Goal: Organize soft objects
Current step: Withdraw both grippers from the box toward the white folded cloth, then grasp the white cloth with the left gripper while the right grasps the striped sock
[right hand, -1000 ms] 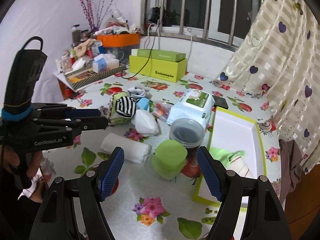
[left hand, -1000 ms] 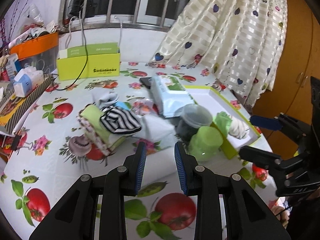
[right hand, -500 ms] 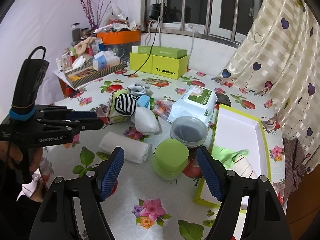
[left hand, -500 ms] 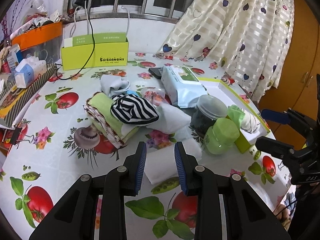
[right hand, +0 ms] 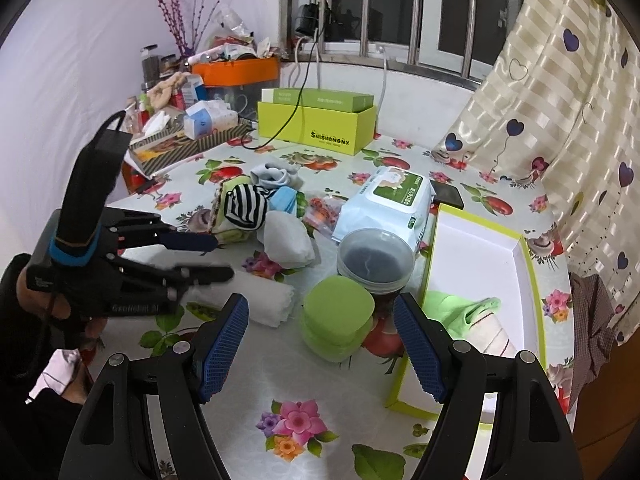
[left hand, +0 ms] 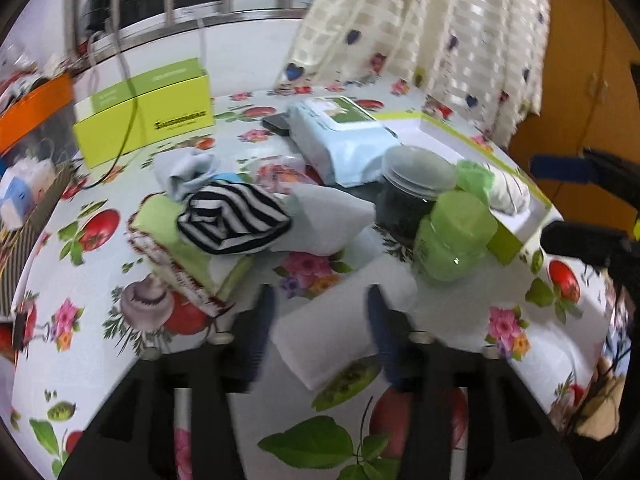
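Observation:
A rolled white towel (left hand: pixel 328 332) (right hand: pixel 264 300) lies on the fruit-print tablecloth. My left gripper (left hand: pixel 320 320) (right hand: pixel 220 258) hangs over it, jaws opening, the towel between the blurred fingers without either pad pressing on it. Behind it, a striped sock (left hand: pixel 232 220) (right hand: pixel 244 208) lies on a folded green cloth (left hand: pixel 168 228), beside a white pouch (left hand: pixel 324 216). The white box with a green rim (right hand: pixel 480 260) holds a green cloth (right hand: pixel 460 306) and a white roll (right hand: pixel 492 332). My right gripper (right hand: pixel 320 312) (left hand: pixel 538 198) stands open and holds nothing, just short of the green-lidded jar (right hand: pixel 338 320).
A dark tub with a clear lid (right hand: pixel 374 256), a wet-wipes pack (right hand: pixel 388 200) and a phone (right hand: pixel 448 196) crowd the table's middle. A yellow-green carton (right hand: pixel 316 128) with a cable stands at the back, clutter trays at the left, a curtain (right hand: pixel 560 120) at the right.
My left gripper has sunk toward the white towel and its jaws have spread wide, so the towel now lies between the fingers. The right gripper has kept still.

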Action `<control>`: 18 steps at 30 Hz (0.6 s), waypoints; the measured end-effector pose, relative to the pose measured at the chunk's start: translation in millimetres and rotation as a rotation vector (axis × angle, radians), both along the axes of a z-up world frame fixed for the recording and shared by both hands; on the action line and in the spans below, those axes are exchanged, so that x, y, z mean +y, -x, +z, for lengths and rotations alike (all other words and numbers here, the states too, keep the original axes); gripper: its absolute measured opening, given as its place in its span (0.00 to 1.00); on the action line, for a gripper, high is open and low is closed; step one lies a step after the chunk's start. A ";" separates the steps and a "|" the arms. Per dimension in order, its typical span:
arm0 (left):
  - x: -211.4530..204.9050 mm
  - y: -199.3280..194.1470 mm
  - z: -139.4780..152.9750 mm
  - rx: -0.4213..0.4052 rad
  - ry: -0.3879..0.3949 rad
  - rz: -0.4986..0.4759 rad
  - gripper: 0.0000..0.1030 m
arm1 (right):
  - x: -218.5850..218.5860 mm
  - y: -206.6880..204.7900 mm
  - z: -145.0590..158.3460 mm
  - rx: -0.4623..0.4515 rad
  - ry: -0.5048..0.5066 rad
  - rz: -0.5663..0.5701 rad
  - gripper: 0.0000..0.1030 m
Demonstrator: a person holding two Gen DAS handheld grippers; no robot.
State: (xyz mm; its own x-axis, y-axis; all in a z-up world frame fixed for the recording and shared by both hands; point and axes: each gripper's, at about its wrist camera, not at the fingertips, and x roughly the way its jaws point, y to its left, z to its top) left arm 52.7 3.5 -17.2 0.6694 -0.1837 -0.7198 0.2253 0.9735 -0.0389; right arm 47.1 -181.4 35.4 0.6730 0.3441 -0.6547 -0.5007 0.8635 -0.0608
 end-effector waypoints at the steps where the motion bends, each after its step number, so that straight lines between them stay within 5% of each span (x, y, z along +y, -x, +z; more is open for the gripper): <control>1: -2.5 -0.6 -0.4 0.002 -0.004 -0.021 0.51 | -1.6 -1.4 0.0 0.002 -0.001 0.000 0.73; 11: -14.1 -14.5 -21.9 0.066 -0.044 -0.098 0.52 | -0.7 -6.4 -1.7 0.015 0.002 0.010 0.73; 18: -17.9 -6.2 -28.3 0.063 -0.031 -0.066 0.52 | 2.1 -11.5 -2.0 0.034 -0.003 -0.006 0.73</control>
